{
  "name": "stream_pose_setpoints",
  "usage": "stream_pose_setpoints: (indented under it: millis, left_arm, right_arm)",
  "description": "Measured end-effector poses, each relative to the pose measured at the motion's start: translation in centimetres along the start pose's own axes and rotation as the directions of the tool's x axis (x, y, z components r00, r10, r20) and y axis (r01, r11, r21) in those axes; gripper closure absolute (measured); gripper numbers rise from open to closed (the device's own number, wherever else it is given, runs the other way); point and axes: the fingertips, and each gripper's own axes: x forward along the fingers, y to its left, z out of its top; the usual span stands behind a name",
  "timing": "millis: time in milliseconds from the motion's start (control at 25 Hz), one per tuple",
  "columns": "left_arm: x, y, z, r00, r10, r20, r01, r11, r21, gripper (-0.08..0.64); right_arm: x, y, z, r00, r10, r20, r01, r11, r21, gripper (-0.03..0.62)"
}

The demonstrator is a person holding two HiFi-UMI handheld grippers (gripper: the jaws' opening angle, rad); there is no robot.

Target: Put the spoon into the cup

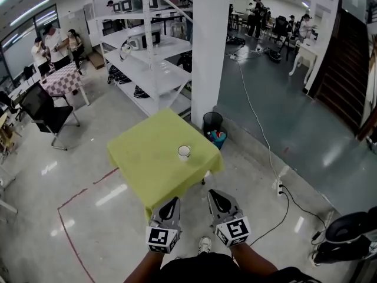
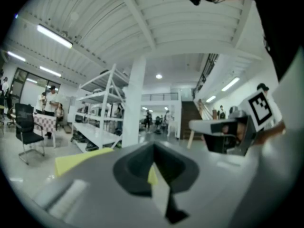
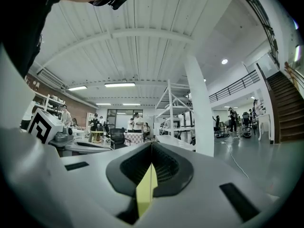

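A square table covered with a yellow-green cloth (image 1: 147,158) is seen at the centre of the head view, set cornerwise to the camera on a glossy light-grey floor (image 1: 100,229). A white cup (image 1: 184,152) is stood upright on the cloth, right of centre and toward the table's right corner; nothing else is seen on the cloth, and the spoon cannot be made out in any view. The left gripper (image 1: 174,200) and the right gripper (image 1: 211,193) are held side by side just off the table's near corner, pointed level toward it, well apart from the cup. Both are clenched: in each gripper view the jaw tips are met, with only a sliver of yellow cloth seen through the slit, and nothing is grasped. A white pillar (image 1: 210,46) is placed just beyond the table, with a black bin (image 1: 212,122) at its foot. White shelving (image 1: 147,52) is set to the left of the pillar. At far left a black chair (image 1: 47,114), a checked table (image 1: 62,78) and standing people (image 1: 56,46) are seen. The floor turns darker grey to the right, crossed by a cable (image 1: 259,128); more people (image 1: 259,13) are gathered at the far right, and a staircase (image 1: 347,69) is seen at the right. A red tape line (image 1: 70,217) is marked on the near-left floor.
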Motion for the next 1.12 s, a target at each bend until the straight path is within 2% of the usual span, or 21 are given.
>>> stream_pose_setpoints:
  millis: [280, 560, 760, 840, 1120]
  left_arm:
    - [3.7, -0.6, 0.2, 1.0, 0.027, -0.005, -0.026, 1.0, 0.003, 0.552]
    - [6.4, -1.3, 0.9, 0.998, 0.062, 0.002, -0.062, 0.998, 0.013, 0.554]
    - [7.0, 0.0, 0.4, 0.993, 0.118, -0.025, -0.117, 0.993, 0.027, 0.553]
    - [7.3, 0.6, 1.0, 0.99, 0.141, -0.007, -0.141, 0.99, 0.027, 0.553]
    - [8.6, 1.5, 1.2, 0.988, 0.154, -0.011, -0.153, 0.987, 0.04, 0.554]
  right_arm:
    - [1.4, -2.6, 0.2, 0.999, 0.038, -0.009, -0.038, 0.999, 0.015, 0.583]
    - [2.4, -5.1, 0.7, 0.997, 0.076, 0.032, -0.077, 0.996, 0.034, 0.583]
    - [3.5, -6.1, 0.8, 0.994, 0.099, 0.036, -0.1, 0.994, 0.052, 0.583]
    - [4.0, -6.3, 0.9, 0.993, 0.107, 0.04, -0.109, 0.992, 0.059, 0.583]
    - [5.9, -6.7, 0.9, 0.99, 0.131, 0.047, -0.134, 0.989, 0.066, 0.583]
